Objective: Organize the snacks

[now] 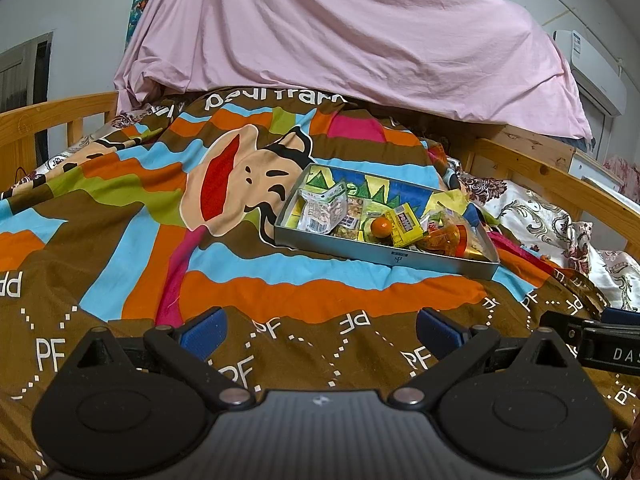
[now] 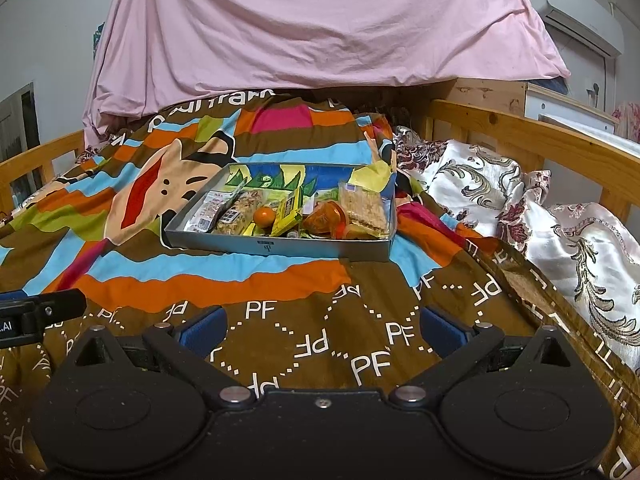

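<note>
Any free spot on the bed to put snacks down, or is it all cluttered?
Free: the blanket between both grippers and the tray, and left of the tray. Crowded: inside the tray, packets packed around the orange ball.

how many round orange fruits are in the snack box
1. A single small orange fruit sits near the middle of the grey box, between a granola-type bar and a yellow packet. More could be hidden under the piled wrappers.

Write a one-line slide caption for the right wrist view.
Open right gripper faces a grey tray of snacks, including a small orange, on a colourful blanket.
</note>
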`<control>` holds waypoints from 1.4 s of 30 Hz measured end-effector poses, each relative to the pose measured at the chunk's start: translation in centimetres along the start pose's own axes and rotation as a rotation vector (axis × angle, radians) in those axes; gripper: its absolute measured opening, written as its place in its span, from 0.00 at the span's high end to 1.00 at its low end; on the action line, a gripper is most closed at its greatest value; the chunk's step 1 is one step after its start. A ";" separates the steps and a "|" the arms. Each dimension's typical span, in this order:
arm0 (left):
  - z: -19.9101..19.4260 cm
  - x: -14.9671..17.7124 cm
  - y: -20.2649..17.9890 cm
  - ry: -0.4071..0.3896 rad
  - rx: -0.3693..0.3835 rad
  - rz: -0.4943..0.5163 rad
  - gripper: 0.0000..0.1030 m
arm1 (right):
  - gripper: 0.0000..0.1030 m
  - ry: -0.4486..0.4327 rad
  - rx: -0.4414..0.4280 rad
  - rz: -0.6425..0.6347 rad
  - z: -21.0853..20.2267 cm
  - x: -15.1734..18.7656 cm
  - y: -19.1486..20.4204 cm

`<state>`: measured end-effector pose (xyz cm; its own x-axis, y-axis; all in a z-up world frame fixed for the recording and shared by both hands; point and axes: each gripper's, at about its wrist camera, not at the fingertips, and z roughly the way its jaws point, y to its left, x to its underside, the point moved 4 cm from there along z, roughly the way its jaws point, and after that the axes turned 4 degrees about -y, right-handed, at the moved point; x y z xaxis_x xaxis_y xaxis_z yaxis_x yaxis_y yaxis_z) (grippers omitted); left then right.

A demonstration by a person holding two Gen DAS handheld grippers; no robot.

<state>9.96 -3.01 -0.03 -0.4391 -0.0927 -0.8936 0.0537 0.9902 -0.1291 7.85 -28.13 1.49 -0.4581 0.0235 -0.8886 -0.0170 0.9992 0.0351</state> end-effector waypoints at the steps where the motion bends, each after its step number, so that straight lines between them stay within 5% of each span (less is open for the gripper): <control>1: 0.0 0.0 0.0 0.000 0.000 0.000 0.00 | 0.01 0.000 0.000 0.000 0.0 0.0 0.0; 42: -0.1 0.3 0.2 0.004 -0.001 -0.005 0.00 | 0.01 0.007 0.003 0.001 0.2 0.1 0.0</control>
<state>9.77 -2.79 -0.29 -0.4430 -0.0967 -0.8913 0.0504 0.9899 -0.1325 7.93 -28.15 1.30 -0.4646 0.0239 -0.8852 -0.0143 0.9993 0.0345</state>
